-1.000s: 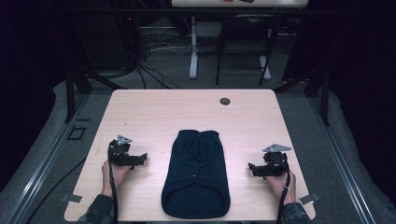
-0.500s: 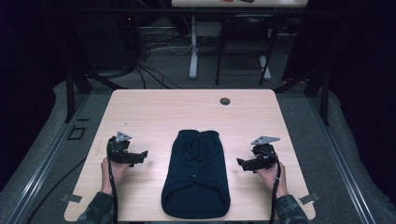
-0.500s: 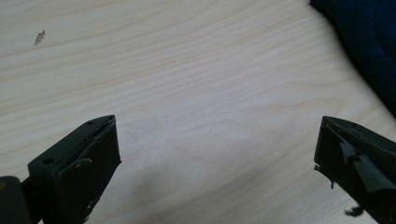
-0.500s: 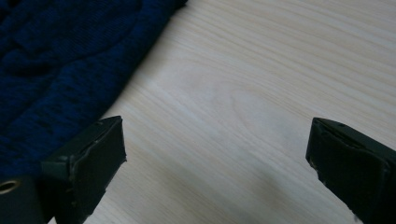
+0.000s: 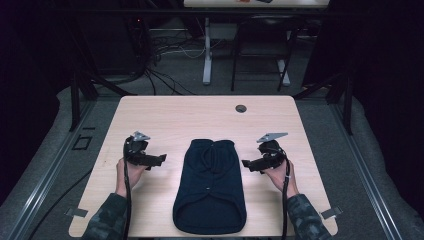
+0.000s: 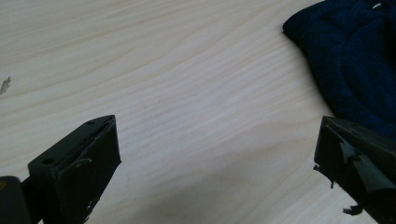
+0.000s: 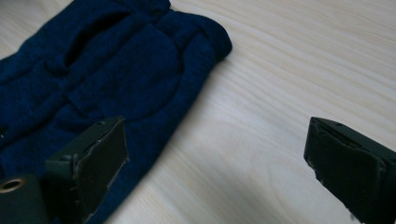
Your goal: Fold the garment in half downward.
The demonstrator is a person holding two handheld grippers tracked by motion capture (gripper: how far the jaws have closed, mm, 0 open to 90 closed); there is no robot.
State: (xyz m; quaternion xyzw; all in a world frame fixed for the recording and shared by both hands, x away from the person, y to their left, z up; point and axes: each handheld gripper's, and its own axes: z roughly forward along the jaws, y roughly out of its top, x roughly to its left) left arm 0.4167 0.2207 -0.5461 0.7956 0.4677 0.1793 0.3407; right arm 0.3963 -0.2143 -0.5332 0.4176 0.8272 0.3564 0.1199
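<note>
Two grippers flank a dark blue sweater (image 5: 210, 187) on the tabletop (image 5: 165, 115).
The sweater lies flat at the centre; the left gripper (image 5: 159, 159) and right gripper (image 5: 246, 163) hover just beside it, jaws wide, holding nothing.

The person wore long sleeves in a dark camouflage pattern, the left sleeve (image 5: 102, 222) and the right sleeve (image 5: 305, 220) reaching to the wrists. The left hand (image 5: 124, 170) and right hand (image 5: 280, 174) were bare. The left gripper (image 5: 161, 158) and the right gripper (image 5: 245, 163) were black, each topped by a grey three-cornered plate, and each trailed a black cable back along the forearm. Seen close in the gripper views, the jaws were blocky black plates with small holes near their ends and worn, frayed padding on their inner faces.
</note>
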